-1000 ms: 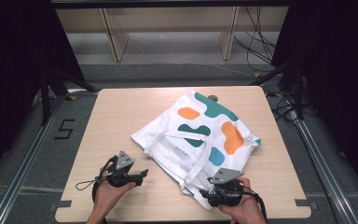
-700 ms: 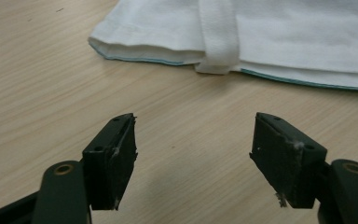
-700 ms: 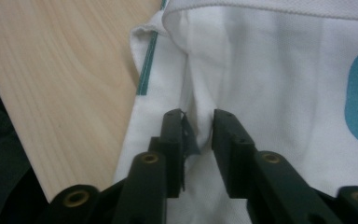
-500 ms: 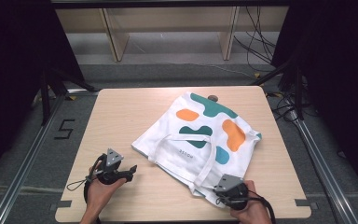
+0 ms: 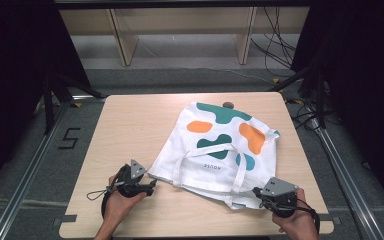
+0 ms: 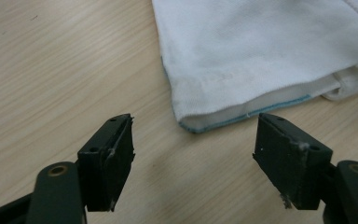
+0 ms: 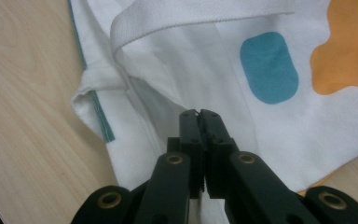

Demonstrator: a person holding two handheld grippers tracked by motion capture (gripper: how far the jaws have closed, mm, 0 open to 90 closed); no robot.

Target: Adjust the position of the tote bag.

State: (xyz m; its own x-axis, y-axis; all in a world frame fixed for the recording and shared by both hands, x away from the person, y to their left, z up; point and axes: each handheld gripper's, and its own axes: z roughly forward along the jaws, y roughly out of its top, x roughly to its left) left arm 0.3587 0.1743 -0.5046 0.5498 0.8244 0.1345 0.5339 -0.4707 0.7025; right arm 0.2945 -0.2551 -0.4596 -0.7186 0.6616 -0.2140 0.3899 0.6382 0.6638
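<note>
A white tote bag (image 5: pixel 220 145) with teal and orange blobs lies flat on the wooden table (image 5: pixel 130 130), its straps (image 5: pixel 207 151) looped over the near side. My left gripper (image 5: pixel 151 185) stands open just left of the bag's near-left corner. In the left gripper view that teal-edged corner (image 6: pixel 191 122) lies on the wood just ahead of the gap in the left gripper (image 6: pixel 194 133), not touching either jaw. My right gripper (image 5: pixel 256 191) is shut at the bag's near-right edge. In the right gripper view the right gripper (image 7: pixel 199 113) pinches white bag (image 7: pixel 177 65) cloth beside a teal spot (image 7: pixel 269 67).
A small brown round thing (image 5: pixel 227 104) peeks out at the bag's far edge. Bare wood stretches over the table's left half. The near table edge (image 5: pixel 195 234) runs just below both hands. Shelving legs and cables stand on the floor beyond.
My right gripper has moved right along the near edge, dragging the bag's near side with it, so the bag has turned and spread. The left gripper has shifted slightly beside the bag's corner.
</note>
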